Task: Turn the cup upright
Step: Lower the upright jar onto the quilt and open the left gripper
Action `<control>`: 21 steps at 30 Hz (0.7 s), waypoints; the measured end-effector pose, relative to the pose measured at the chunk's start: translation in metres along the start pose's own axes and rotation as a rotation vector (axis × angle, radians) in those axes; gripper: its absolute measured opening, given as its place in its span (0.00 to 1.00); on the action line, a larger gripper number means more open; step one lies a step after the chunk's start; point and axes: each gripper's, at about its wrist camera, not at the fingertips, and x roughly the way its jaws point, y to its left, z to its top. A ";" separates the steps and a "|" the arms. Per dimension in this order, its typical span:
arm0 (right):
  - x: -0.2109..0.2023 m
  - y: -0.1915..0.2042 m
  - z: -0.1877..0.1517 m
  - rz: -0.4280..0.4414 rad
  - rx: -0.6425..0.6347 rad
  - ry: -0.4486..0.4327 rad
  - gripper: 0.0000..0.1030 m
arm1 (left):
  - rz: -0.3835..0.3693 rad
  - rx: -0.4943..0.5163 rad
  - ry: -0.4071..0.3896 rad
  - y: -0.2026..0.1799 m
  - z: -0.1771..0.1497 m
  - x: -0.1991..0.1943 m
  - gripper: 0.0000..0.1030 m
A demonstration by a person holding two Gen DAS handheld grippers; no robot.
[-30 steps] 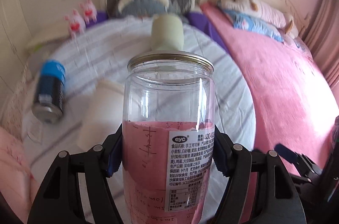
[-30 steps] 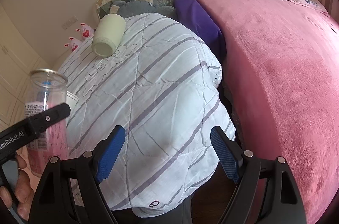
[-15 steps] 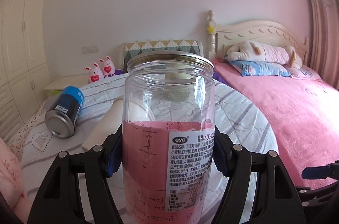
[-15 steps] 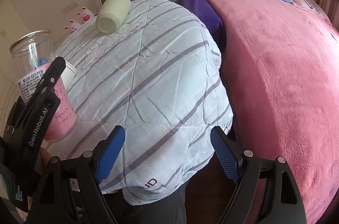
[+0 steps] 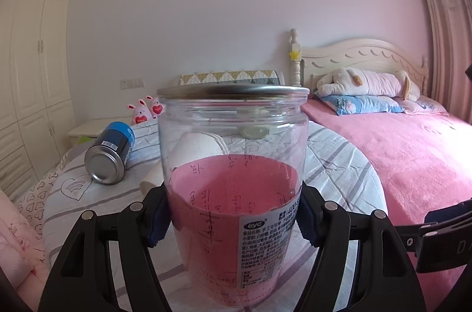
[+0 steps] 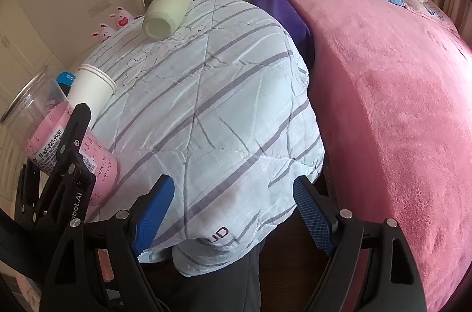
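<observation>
Judging from how things lie, the flip itself appears done and only the setting-down and letting-go are left. On the striped quilt [image 6: 212, 111] covering the small bed beside the pink bed [image 6: 398, 93], a clear plastic jar [image 5: 233, 194] with a pink label is held upright at the near left edge, its metal-rimmed open mouth pointing to the ceiling and its long axis close to vertical; in the right wrist view a slight lean to the left is seen, though fisheye distortion may account for it. Whether its base already rests on the quilt cannot be told for certain. The left gripper [image 5: 233, 220] is clenched on the jar's lower half, blue pads pressed to both sides. The right gripper [image 6: 233, 211] is held released and empty over the quilt's near edge, well apart from the jar. Behind the jar, a white paper cup [image 6: 91, 93], a blue can [image 5: 110, 152] and a cream-coloured cup [image 6: 166, 14] are seen lying on their sides, so further flips may be judged outstanding if those count as the task's things.
</observation>
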 end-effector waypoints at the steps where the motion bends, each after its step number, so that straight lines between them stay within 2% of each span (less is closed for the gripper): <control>1: -0.001 0.001 0.000 0.000 -0.001 -0.003 0.82 | 0.000 0.002 0.007 0.001 0.000 0.000 0.75; 2: -0.003 0.002 0.000 0.000 -0.002 -0.006 0.82 | -0.001 0.004 0.009 0.002 -0.001 -0.001 0.81; 4: -0.004 0.003 -0.001 -0.002 -0.002 -0.010 0.82 | -0.001 0.006 0.001 0.005 -0.004 -0.007 0.85; 6: -0.005 0.005 -0.002 -0.002 0.000 -0.011 0.82 | -0.008 0.011 -0.005 0.007 -0.003 -0.012 0.98; 9: -0.007 0.007 -0.003 -0.002 -0.001 -0.016 0.82 | -0.004 0.014 -0.018 0.009 0.001 -0.017 1.00; 16: -0.022 0.010 -0.004 -0.014 0.008 -0.051 0.82 | -0.056 0.002 -0.003 0.016 0.007 -0.027 1.00; 21: -0.040 0.010 -0.006 -0.017 0.037 -0.103 0.82 | -0.104 -0.003 -0.009 0.025 0.017 -0.048 1.00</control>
